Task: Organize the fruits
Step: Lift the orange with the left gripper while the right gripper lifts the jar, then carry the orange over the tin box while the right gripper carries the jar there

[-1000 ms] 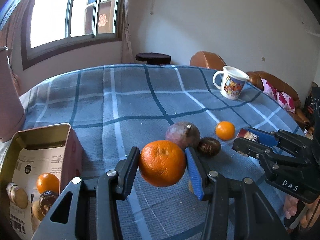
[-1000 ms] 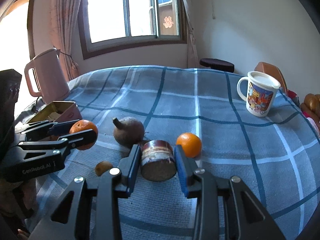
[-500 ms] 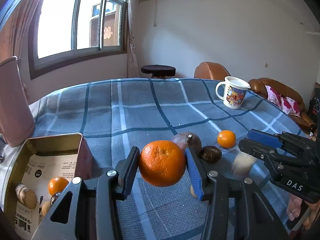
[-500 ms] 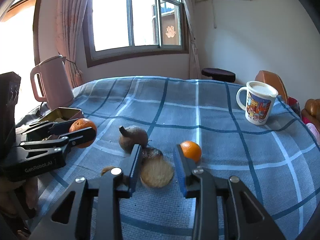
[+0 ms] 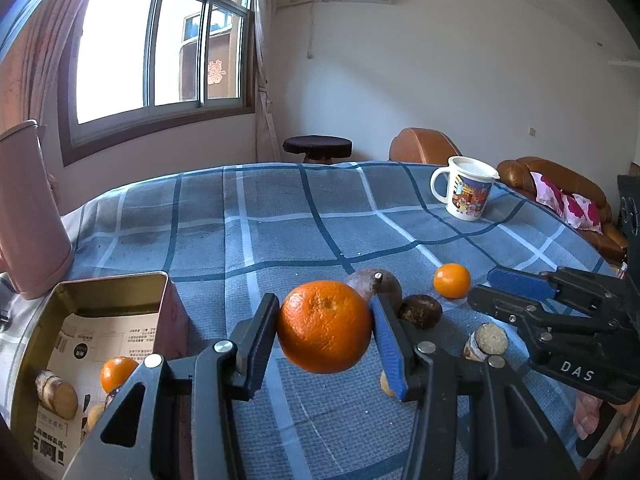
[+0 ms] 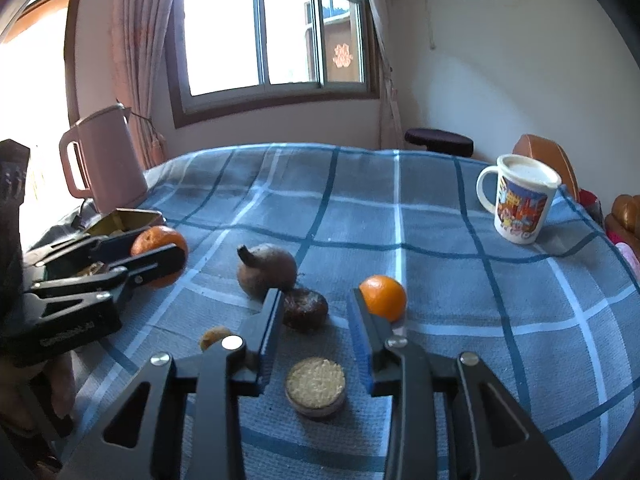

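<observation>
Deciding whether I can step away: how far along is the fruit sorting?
Done: a small orange and a few other pieces lie in the gold metal tin. In hand: the left claw grips a large orange; the right claw holds nothing. Left on the blue checked cloth: a second small orange, a purple-brown stemmed fruit, a dark wrinkled fruit, a cut cylindrical piece, a small yellowish piece.

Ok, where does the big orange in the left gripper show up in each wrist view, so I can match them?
Left wrist: the big orange sits low centre, clamped between the fingers of the left gripper.
Right wrist: the big orange is at the left edge, mid-height, in that same gripper seen from the side.
Shared landmark: the cartoon mug, far right in both views.
</observation>
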The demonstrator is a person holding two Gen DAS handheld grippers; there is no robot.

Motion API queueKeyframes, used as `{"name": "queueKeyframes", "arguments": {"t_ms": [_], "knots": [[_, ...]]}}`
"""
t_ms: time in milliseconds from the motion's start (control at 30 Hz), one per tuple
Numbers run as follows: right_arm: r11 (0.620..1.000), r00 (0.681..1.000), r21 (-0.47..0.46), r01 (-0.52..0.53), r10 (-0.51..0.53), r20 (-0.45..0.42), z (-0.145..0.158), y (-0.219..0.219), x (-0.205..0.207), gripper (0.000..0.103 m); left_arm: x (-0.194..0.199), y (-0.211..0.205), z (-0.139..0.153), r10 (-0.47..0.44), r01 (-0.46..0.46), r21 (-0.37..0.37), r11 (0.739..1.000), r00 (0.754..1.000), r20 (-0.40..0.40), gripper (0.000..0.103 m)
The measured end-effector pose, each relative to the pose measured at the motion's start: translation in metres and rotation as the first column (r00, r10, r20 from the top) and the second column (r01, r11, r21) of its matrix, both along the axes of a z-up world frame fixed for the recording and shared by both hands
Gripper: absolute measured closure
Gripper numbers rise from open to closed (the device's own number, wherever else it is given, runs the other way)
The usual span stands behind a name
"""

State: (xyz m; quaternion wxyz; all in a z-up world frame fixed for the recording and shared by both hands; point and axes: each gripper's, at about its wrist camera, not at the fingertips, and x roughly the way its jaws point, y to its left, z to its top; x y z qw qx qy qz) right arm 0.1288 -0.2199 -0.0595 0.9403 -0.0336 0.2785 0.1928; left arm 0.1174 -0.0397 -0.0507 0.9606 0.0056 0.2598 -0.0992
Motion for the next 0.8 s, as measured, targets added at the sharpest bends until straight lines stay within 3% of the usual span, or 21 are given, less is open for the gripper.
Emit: {"name": "queueKeyframes", "arguments": {"t_ms": [133,400,500,533,700,800], "knots": [[0.998,1.0,-0.066,-0.004,0.004,-0.002,-0.002,0.004,-0.01,0.048,0.0,0.002,0.0,0.002,-0.002,-0.009,1.0,1.0,0.002,0.054],[0.991,0.994,-0.13,-0.028,0.014,-0.104,-0.017,0.01,-0.005,0.048,-0.001,0.003,0.001,0.001,-0.001,-0.008,1.0,1.0,-0.001,0.054],[0.987,0.99,-0.155,-0.04,0.018,-0.142,-0.024,0.014,-0.001,0.056,-0.001,0.003,0.001,0.0,0.0,-0.01,1.0,1.0,0.0,0.054],[0.986,0.988,-0.16,-0.041,0.016,-0.151,-0.025,0.015,0.0,0.065,-0.001,0.003,0.001,0.0,0.0,-0.01,1.0,1.0,0.0,0.054],[0.984,0.989,-0.175,-0.039,0.013,-0.149,-0.026,0.015,0.001,0.066,-0.001,0.003,0.001,0.001,-0.001,-0.01,1.0,1.0,0.001,0.054],[0.987,0.996,-0.161,-0.015,0.001,-0.084,-0.017,0.013,-0.006,0.066,-0.001,0.002,0.001,-0.002,0.002,-0.008,1.0,1.0,0.002,0.054]]}}
